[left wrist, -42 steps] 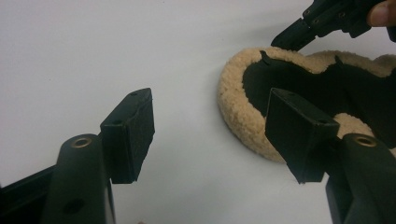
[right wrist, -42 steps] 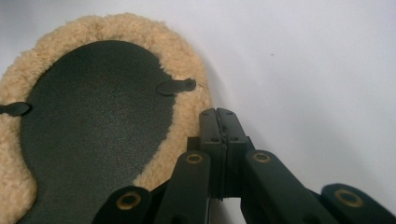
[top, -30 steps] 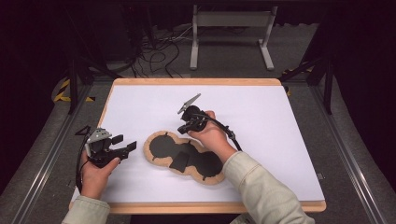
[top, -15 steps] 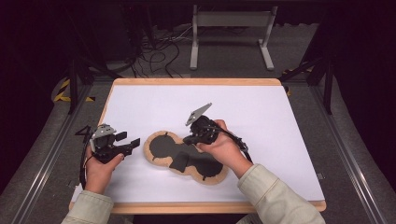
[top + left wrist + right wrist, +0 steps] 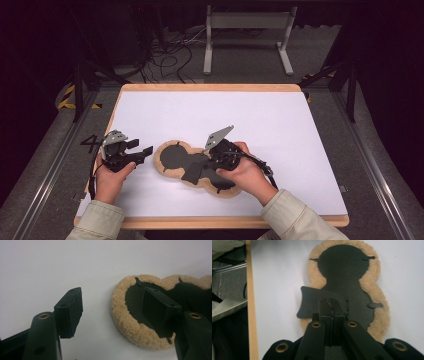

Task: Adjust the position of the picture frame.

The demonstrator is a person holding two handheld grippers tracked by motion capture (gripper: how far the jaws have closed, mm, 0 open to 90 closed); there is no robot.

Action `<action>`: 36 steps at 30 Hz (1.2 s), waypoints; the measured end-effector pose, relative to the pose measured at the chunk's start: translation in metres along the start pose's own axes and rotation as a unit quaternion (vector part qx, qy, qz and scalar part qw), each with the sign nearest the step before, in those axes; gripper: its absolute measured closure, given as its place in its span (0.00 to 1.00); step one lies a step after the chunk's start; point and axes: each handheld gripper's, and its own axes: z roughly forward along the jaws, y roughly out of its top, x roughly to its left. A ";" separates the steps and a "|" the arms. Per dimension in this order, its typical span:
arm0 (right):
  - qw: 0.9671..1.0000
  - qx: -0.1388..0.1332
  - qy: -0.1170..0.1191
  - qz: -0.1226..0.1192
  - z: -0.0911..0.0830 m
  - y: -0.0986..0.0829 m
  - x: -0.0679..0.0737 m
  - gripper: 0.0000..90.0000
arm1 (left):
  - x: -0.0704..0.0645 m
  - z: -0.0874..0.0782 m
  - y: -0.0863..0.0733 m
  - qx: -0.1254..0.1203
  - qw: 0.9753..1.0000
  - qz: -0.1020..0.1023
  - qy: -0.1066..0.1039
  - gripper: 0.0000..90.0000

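Fleece pad lies flat on the table; right gripper pinches its black flap, left gripper gapes wide beside it.

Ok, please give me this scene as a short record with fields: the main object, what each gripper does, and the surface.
object: fleece pad, tan woolly rim, black peanut-shaped face, lying flat
flap: black flap on the pad's face, lifted off the black surface
right gripper: jaws shut on the flap, over the middle of the pad
left gripper: jaws open, at the pad's rounded end, one jaw over the black face, the other over bare table; nothing held
surface: white table top with a wooden edge
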 end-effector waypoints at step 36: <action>0.997 0.069 0.035 0.001 0.037 -0.045 0.040 1.00 | -0.002 0.003 0.002 0.006 1.000 0.005 -0.003 0.38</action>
